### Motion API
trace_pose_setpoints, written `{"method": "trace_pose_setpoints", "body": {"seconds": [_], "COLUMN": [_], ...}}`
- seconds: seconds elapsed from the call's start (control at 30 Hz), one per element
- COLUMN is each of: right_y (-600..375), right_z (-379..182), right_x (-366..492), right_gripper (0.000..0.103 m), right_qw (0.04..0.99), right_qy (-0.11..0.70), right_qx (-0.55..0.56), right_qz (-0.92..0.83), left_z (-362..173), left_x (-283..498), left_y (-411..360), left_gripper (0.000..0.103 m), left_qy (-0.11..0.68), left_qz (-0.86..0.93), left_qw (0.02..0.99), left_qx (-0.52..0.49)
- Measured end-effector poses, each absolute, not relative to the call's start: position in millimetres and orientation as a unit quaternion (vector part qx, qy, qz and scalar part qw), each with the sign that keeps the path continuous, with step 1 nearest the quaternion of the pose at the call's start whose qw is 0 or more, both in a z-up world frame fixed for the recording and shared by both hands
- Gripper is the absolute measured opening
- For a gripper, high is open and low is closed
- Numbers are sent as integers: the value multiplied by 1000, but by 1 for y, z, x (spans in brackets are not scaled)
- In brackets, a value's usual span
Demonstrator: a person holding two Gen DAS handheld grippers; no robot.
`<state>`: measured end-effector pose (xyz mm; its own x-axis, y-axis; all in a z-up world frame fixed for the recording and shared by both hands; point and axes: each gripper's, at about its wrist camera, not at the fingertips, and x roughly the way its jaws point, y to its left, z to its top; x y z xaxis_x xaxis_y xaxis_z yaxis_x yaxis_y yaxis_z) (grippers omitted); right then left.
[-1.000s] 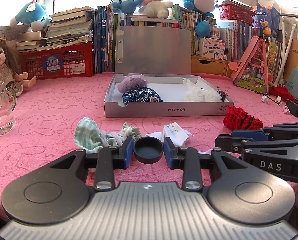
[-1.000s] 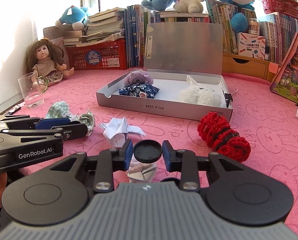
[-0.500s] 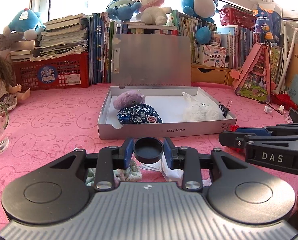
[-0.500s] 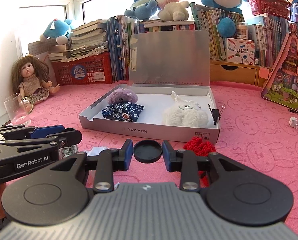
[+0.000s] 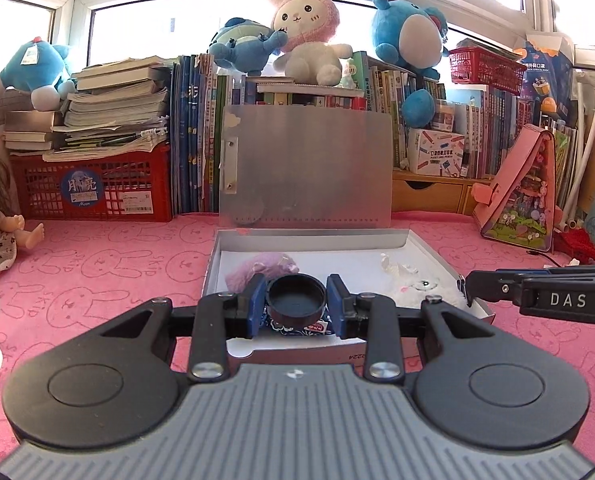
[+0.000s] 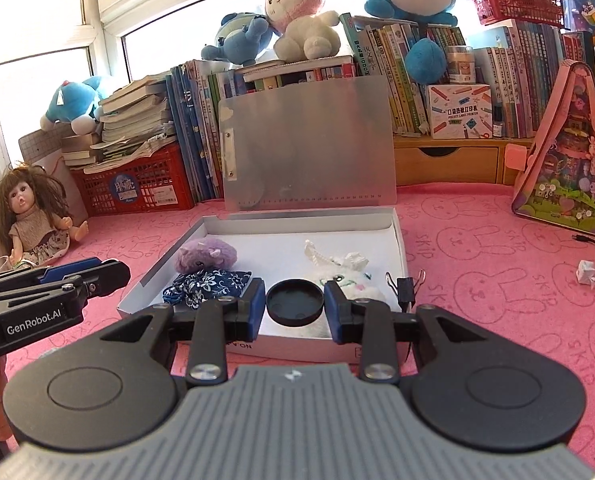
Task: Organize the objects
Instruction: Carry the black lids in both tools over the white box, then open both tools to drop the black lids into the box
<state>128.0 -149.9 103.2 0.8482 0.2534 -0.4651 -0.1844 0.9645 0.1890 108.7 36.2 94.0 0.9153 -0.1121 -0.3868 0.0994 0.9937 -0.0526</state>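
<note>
Both tools advancing from bench clutter to over box (image 5: 425, 245); left tool (image 5: 296, 305) pinching cap (image 5: 296, 299), right tool (image 6: 294, 308) pinching cap (image 6: 294, 302); drop-off nearing.

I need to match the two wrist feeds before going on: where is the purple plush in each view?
Left wrist: purple plush sits in the box's near-left part, just above the left tool's left fingertip.
Right wrist: purple plush lies in the box's left half, behind the blue floral pouch.
Shared landmark: the box's upright grey lid.
</note>
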Motion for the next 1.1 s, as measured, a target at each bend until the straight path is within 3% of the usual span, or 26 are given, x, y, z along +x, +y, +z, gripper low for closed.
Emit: {"method": "trace_pose_setpoints", "body": {"seconds": [0.57,1.1], "right_y": [-144,-160], "right_z": [55,51], "right_x": [204,249], "right_gripper": [37,37], "right_qw": [920,918], "right_qy": [335,346], "right_qx": [143,150], "right_qz": [146,121], "left_z": [39,22], "left_x": [200,255], "left_y": [34,45], "left_gripper": [38,38], "left_qy": [296,345], "left_qz": [-65,-10], "left_qw": [951,935], "left_qx": [-56,-79]}}
